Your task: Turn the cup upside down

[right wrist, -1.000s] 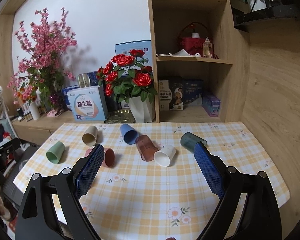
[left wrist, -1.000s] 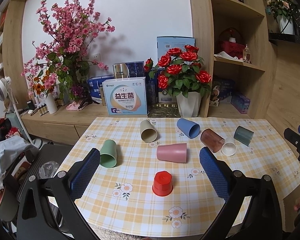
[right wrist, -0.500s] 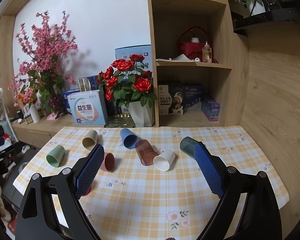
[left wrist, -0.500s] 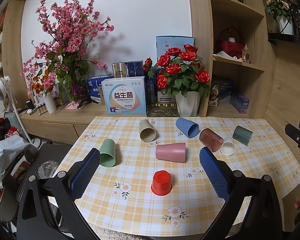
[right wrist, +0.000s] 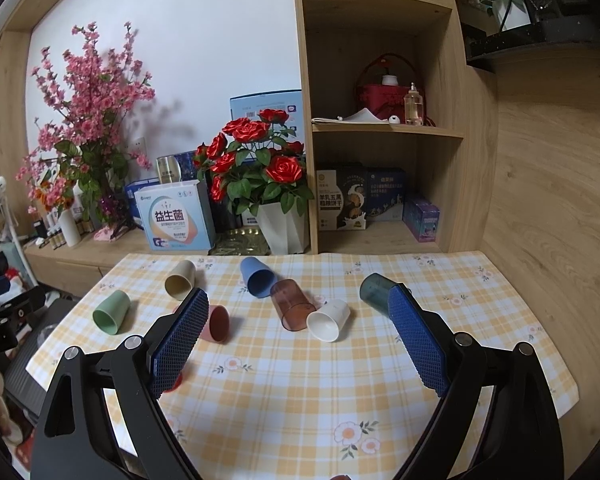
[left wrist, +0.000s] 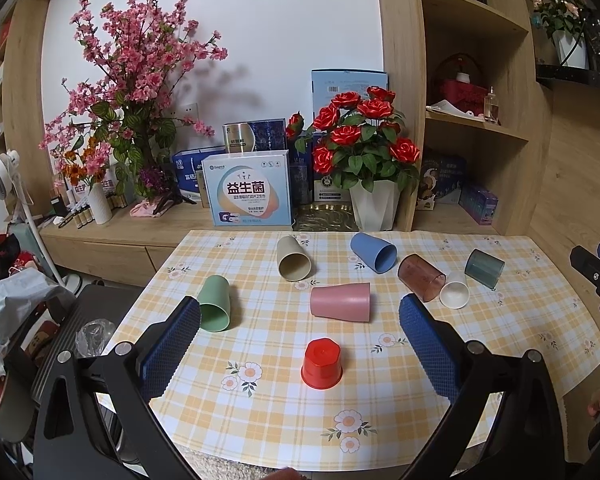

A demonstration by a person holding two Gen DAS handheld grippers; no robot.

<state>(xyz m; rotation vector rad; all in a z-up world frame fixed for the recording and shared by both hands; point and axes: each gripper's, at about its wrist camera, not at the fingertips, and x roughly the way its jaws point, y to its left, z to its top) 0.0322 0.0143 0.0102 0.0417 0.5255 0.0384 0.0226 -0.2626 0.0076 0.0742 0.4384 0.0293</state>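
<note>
A red cup (left wrist: pixel 322 364) stands upside down on the checked tablecloth (left wrist: pixel 284 412), between and just past my left gripper's open fingers. Several cups lie on their sides farther back: green (left wrist: pixel 215 308), beige (left wrist: pixel 293 259), pink (left wrist: pixel 341 302), blue (left wrist: pixel 373 252), brown translucent (left wrist: pixel 421 282), white (left wrist: pixel 454 294) and dark teal (left wrist: pixel 484 268). My left gripper (left wrist: pixel 300 320) is open and empty. My right gripper (right wrist: pixel 296 316) is open and empty, above the table, facing the brown (right wrist: pixel 292 309) and white (right wrist: pixel 329 320) cups. The teal cup (right wrist: pixel 376 290) sits behind its right finger.
A white pot of red roses (left wrist: pixel 364 160), boxes (left wrist: pixel 247 188) and pink blossoms (left wrist: pixel 132 80) stand on the sideboard behind the table. A wooden shelf unit (right wrist: pixel 380 120) rises at the back right. A chair with bags (left wrist: pixel 32 320) is left of the table.
Both grippers have pulled back and risen slightly, so the table and cups sit a little lower and farther in view. No cup has moved.
</note>
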